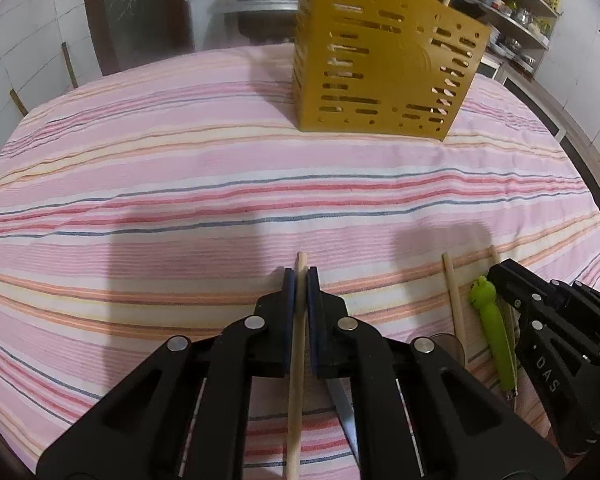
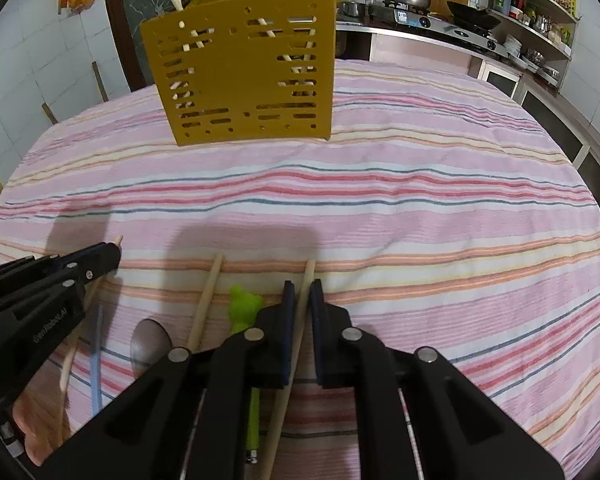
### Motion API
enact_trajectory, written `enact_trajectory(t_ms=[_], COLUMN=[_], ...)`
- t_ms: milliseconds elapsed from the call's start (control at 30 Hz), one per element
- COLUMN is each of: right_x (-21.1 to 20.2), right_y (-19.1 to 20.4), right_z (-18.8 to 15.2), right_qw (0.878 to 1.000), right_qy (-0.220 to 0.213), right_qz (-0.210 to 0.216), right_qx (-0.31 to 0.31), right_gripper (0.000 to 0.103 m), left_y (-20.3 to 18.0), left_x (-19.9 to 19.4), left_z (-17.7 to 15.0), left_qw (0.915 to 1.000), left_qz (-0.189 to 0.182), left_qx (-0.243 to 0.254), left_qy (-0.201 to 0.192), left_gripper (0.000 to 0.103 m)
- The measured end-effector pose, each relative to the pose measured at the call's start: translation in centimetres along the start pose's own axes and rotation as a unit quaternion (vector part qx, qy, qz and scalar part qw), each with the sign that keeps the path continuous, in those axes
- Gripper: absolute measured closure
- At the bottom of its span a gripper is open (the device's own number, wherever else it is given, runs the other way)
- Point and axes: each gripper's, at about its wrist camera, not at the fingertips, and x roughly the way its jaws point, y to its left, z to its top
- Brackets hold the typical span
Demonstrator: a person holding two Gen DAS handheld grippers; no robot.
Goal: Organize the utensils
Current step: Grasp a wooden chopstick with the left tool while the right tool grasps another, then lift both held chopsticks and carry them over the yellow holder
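In the left wrist view my left gripper [image 1: 301,277] is shut on a wooden chopstick [image 1: 296,380] that lies low over the striped cloth, its tip poking out past the pads. My right gripper [image 2: 302,289] is likewise shut on another wooden chopstick [image 2: 290,380]. Each gripper shows in the other's view: the right one [image 1: 500,274] at the right edge, the left one [image 2: 112,254] at the left edge. A yellow slotted utensil holder [image 1: 380,64] [image 2: 248,68] stands upright at the far side of the table with several chopsticks in it.
Between the grippers lie a loose chopstick [image 2: 208,300], a green frog-headed utensil [image 2: 244,306], a metal spoon [image 2: 150,344] and a light blue handle [image 2: 96,364]. A knife blade [image 1: 344,412] shows under my left gripper. Stove and shelves [image 2: 440,20] stand behind the table.
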Motion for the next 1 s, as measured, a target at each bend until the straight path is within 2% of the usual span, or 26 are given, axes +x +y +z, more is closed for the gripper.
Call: enact_trajectory(t_ms=[200, 433, 1000], right_x=[-1.6, -3.4, -8.0], right_y=[0.4, 0.5, -0.8], right_z=[0.6, 1.4, 3.2], right_qw=[1.000, 0.998, 0.985], right_qy=[-0.031, -0.068, -0.172], right_qz=[0.002, -0.007, 0.009], right_qx=[-0.006, -0.009, 0.002], right_gripper=[0.095, 0.096, 0.097], left_y=[0.7, 1.4, 2.7], left_x=[-1.7, -4.8, -12.4], left_z=[0.1, 0.3, 1.1], left_qw=[0.9995, 0.9962, 0.9800], left_qz=[-0.002, 0.010, 0.022], left_qx=[-0.012, -0.019, -0.032], left_qy=[-0.029, -0.085, -0.195], left_gripper=[0.099, 0.099, 0.099])
